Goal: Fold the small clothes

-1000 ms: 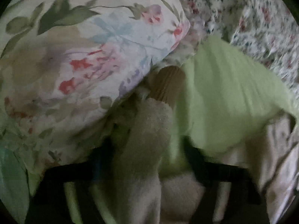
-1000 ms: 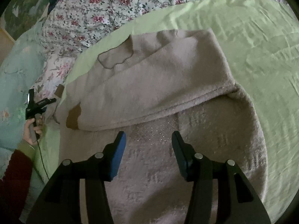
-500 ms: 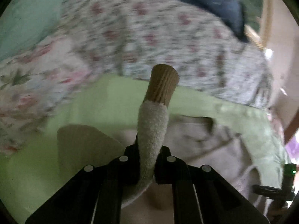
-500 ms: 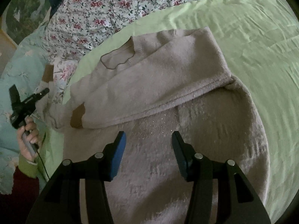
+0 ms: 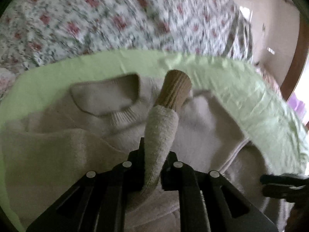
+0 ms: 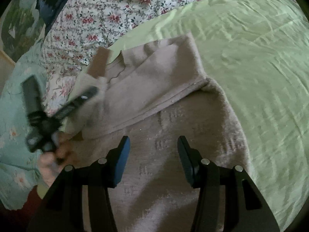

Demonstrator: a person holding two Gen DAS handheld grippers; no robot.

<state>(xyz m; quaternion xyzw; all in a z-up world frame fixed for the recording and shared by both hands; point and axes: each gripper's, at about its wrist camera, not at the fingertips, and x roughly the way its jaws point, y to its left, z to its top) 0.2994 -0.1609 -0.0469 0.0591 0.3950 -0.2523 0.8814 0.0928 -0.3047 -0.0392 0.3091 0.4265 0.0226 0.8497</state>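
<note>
Our left gripper (image 5: 152, 166) pinches the sleeve (image 5: 160, 133) of the beige sweater (image 6: 154, 89), and the brown ribbed cuff (image 5: 174, 91) stands up past the fingers, above the neckline (image 5: 108, 96). Our right gripper (image 6: 153, 154) hovers with its fingers spread apart over the lower part of the sweater, which lies partly folded on the green sheet (image 6: 251, 54), beside the floral quilt (image 6: 100, 17).

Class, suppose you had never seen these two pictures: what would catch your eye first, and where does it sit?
First, the sleeve with its brown ribbed cuff, standing up from the shut jaws of the left gripper over the beige sweater. The sweater lies on a green sheet; the right gripper hangs above it, jaws open and empty.
</note>
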